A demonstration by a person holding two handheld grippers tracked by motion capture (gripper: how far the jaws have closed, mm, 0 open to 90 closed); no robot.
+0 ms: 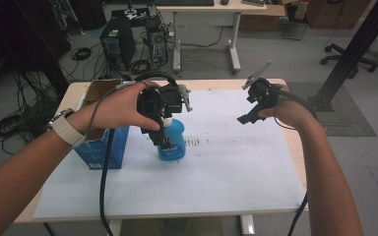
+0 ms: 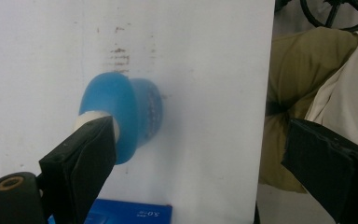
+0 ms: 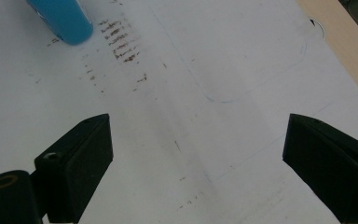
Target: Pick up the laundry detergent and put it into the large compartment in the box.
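The left gripper [image 1: 165, 129] hides the blue bottle's [image 1: 173, 143] neck in the high view.

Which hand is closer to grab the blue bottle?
The left. The left hand-held gripper hangs right above the blue bottle, jaws open beside its white cap. The right hand-held gripper hovers open over bare white sheet, well away.

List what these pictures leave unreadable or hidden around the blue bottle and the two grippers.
- Blue bottle: its cap in the high view is hidden by the left gripper.
- Bottle label print: too small in the high view, blurred in the left gripper view.
- Blue box: the far side is covered by the left hand; its contents are unseen.
- Right gripper: the jaw tips are cut off by the bottom edge.
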